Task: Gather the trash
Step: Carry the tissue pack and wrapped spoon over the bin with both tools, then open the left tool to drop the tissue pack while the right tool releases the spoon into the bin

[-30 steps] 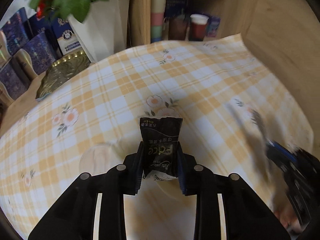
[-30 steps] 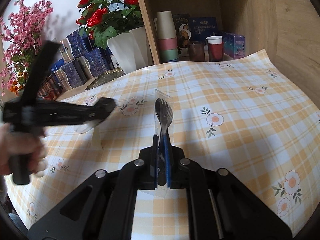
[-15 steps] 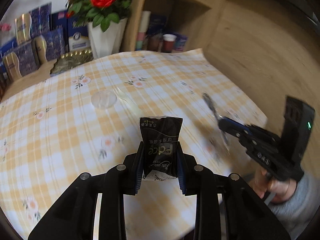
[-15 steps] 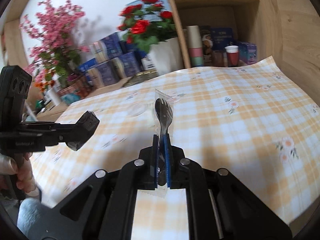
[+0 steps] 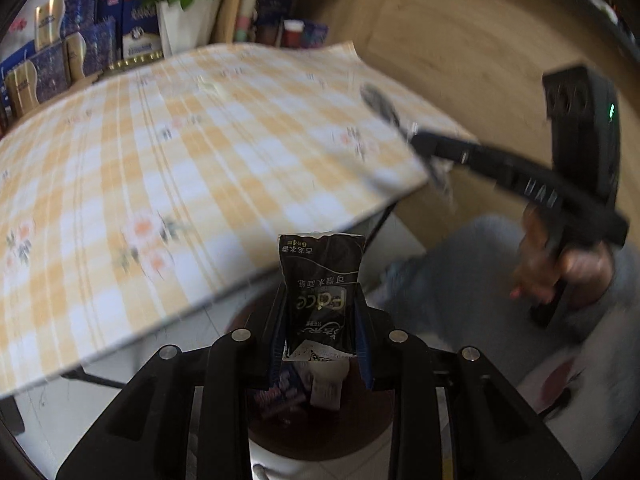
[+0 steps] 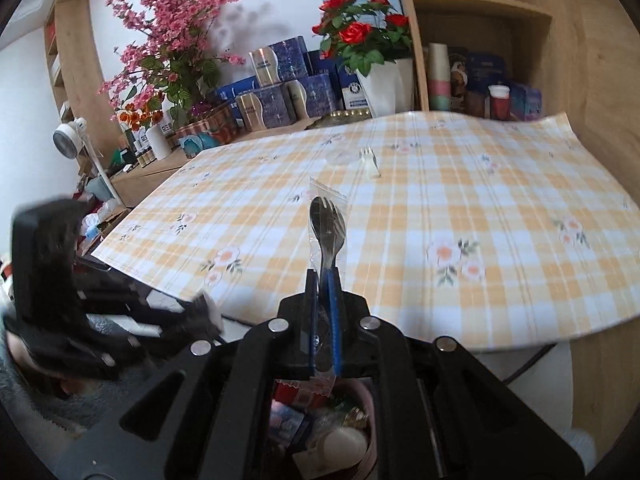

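Item one, my left gripper [image 5: 322, 320]: jaws clamped on a black snack packet [image 5: 322, 292], which stands upright between the pads, printed side toward the camera. It hangs past the table edge, above a dark-lined trash bin [image 5: 320, 436] on the floor; wrappers lie inside the bin.

Item two, my right gripper [image 6: 325, 312]: jaws pinched tight on a clear plastic sleeve holding a black spork [image 6: 328, 228], tines up. Below it, the same bin shows in the right wrist view, with a pinkish rim [image 6: 370, 408] and mixed wrappers inside.

Item three, the table [image 6: 500, 208]: covered by a yellow-and-white checked cloth with small flower prints. Near its far middle stands a small white fork-shaped piece [image 6: 370, 162], beside what may be a clear round lid; blur leaves me unsure.

Item four, the room: behind the table, a white vase of red roses [image 6: 368, 40], a spray of pink blossoms [image 6: 172, 40], and blue-and-gold boxes [image 6: 288, 80] stacked between them. To the right, a wooden shelf unit [image 6: 480, 12] holds stacked paper cups [image 6: 439, 76] and a red cup. At far left, a small white fan [image 6: 68, 140].

Item five, the person: a grey sleeve [image 5: 460, 272] and a hand [image 5: 560, 268] gripping the right tool, seen blurred from the left wrist.
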Available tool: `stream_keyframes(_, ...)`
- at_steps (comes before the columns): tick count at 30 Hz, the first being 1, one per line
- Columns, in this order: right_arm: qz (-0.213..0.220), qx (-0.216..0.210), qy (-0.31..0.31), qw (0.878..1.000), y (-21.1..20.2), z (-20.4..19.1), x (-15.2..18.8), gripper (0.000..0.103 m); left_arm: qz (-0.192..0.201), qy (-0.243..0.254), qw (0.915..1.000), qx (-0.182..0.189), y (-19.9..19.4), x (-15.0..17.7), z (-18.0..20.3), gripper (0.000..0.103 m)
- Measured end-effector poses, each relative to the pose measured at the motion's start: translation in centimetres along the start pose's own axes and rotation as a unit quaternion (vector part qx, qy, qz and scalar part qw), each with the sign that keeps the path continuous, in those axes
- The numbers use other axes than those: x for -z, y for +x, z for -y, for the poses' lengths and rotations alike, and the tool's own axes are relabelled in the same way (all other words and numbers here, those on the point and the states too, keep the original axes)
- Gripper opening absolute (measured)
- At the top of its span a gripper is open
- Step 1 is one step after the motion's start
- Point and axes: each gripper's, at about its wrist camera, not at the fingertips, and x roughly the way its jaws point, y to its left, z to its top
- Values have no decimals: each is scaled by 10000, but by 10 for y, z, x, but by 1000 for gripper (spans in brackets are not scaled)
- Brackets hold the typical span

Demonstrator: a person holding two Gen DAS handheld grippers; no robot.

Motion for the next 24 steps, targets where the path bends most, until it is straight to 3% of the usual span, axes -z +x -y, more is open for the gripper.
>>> stream_keyframes(8,-251,-26,259,9993,-2,-1,24,9,-474,-241,9986,-47,47,34,-1,30)
stream_keyframes(13,-366,-41,266,9990,-1,-4,34,9,-728,-260,9970,-74,58,38,-4,38)
stream_keyframes(14,-389,-45,271,9989,0,-4,35,9,-685,-258,9973,-80,56,38,-4,41)
stream_keyframes(16,-417,-57,288,9987,1,-5,37,9,-595,-272,9978,-136,51,37,-5,61)
stream_keyframes(18,-457,-79,276,9985,3,-6,38,9,-438,-307,9983,-242,43,36,-6,69)
stream_keyframes(24,-719,-278,29,9970,13,-20,47,9,205,-943,9937,-561,1,34,-26,77)
